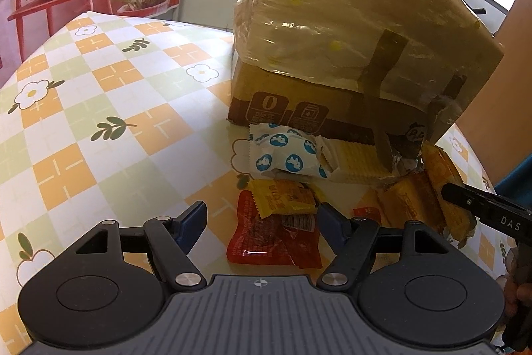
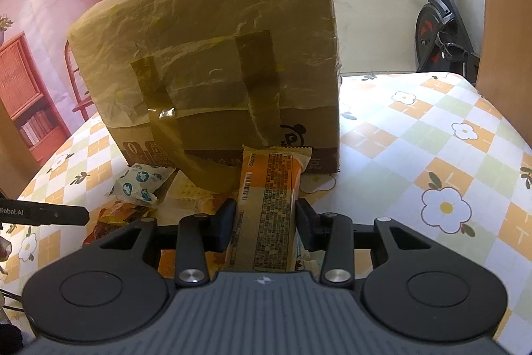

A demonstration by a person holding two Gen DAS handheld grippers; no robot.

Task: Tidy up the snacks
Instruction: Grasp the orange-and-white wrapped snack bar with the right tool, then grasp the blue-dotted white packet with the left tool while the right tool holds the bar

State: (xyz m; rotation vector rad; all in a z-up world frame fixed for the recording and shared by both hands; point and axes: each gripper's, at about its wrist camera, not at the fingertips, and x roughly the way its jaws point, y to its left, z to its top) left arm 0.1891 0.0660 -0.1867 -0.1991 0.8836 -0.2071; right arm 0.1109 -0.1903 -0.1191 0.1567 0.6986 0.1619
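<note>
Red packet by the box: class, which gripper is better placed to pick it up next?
Left. Left gripper hovers open over the red packet; right gripper already grips an orange bar.

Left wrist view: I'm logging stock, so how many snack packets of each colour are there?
White packet with blue dots: 1
Pale yellow packet: 1
Yellow packet: 1
Red packet: 1
Orange packets: 2
Total: 6 clearly visible

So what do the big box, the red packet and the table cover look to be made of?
Box: brown corrugated-looking cardboard, matte, printed, upper part wrapped in crinkled glossy film and tape. Red packet: thin plastic or foil laminate, probably; shiny, with glare spots and a crimped edge. Table cover: smooth printed checks with a faint sheen, likely vinyl or oilcloth, though coated fabric is possible.
</note>
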